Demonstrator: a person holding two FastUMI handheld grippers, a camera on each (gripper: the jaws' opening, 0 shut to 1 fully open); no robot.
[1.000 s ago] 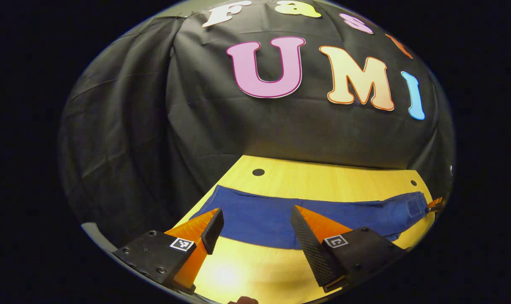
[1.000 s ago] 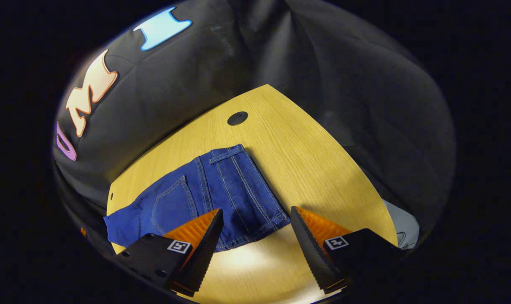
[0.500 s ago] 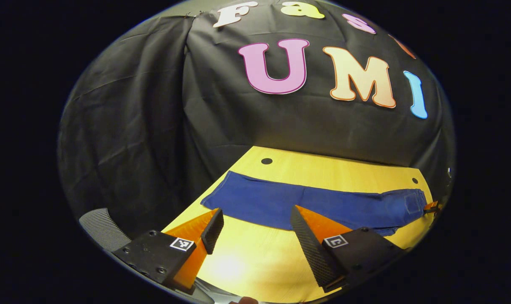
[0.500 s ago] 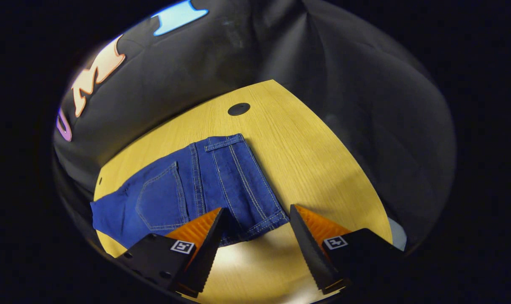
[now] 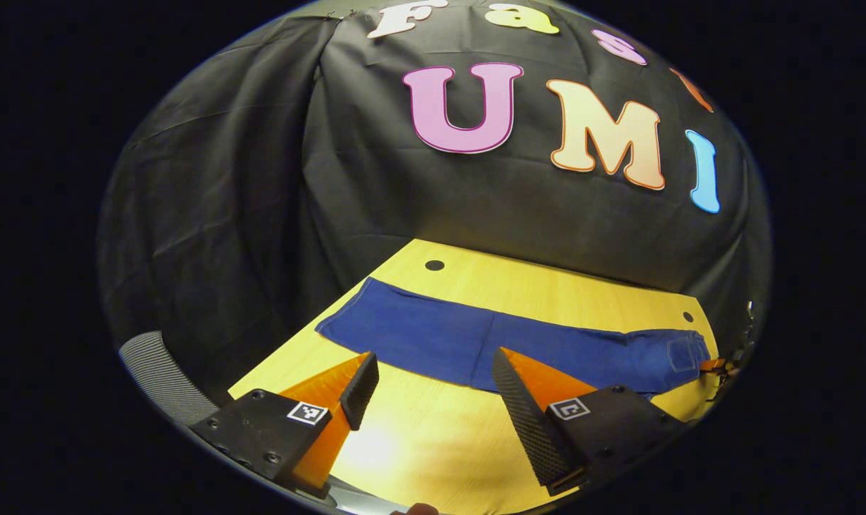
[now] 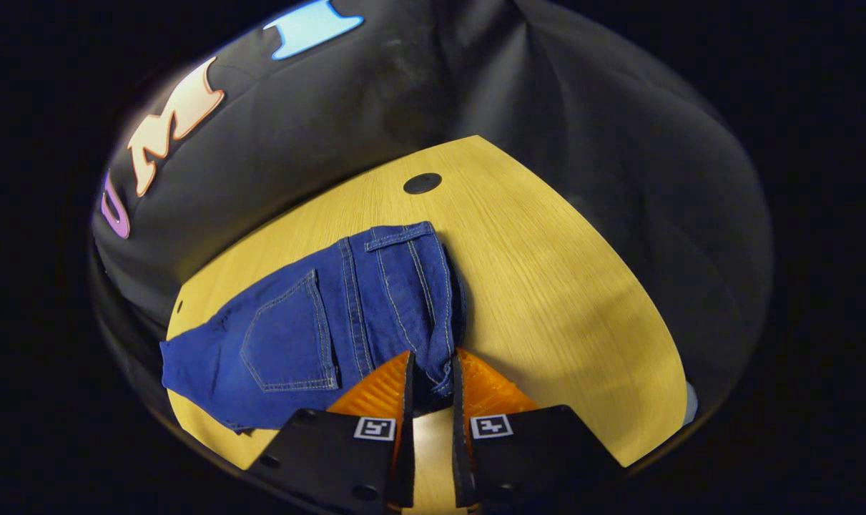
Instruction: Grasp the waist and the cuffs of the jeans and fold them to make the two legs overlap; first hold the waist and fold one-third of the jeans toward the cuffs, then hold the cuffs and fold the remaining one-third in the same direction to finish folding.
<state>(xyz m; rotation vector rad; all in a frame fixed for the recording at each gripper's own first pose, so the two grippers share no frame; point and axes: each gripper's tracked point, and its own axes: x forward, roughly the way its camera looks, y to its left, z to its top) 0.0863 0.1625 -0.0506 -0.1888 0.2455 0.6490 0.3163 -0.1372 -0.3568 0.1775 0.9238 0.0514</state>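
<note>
Blue jeans (image 5: 475, 336) lie stretched across the yellow wooden table (image 5: 547, 293), cuffs toward the left of the left gripper view and waist at the far right. My left gripper (image 5: 434, 365) hovers open over the table just in front of the legs, nothing between its fingers. In the right gripper view the waist end of the jeans (image 6: 311, 322) shows a back pocket and belt loops. My right gripper (image 6: 430, 379) is shut on the near corner of the waistband, and the denim bunches up between its fingers. That gripper also appears as a small shape by the waist (image 5: 715, 366).
The table has round holes near its far edge (image 5: 435, 265) (image 5: 688, 316) (image 6: 422, 183). A grey ribbed object (image 5: 154, 365) sits beyond the table's left corner. The black cloth wall hangs close behind the table. Bare tabletop lies to the right of the waist (image 6: 561, 286).
My right gripper has closed on the corner of the waistband, and the denim has gathered there. My left gripper stayed open and shifted slightly; the jeans now sit a little farther from it.
</note>
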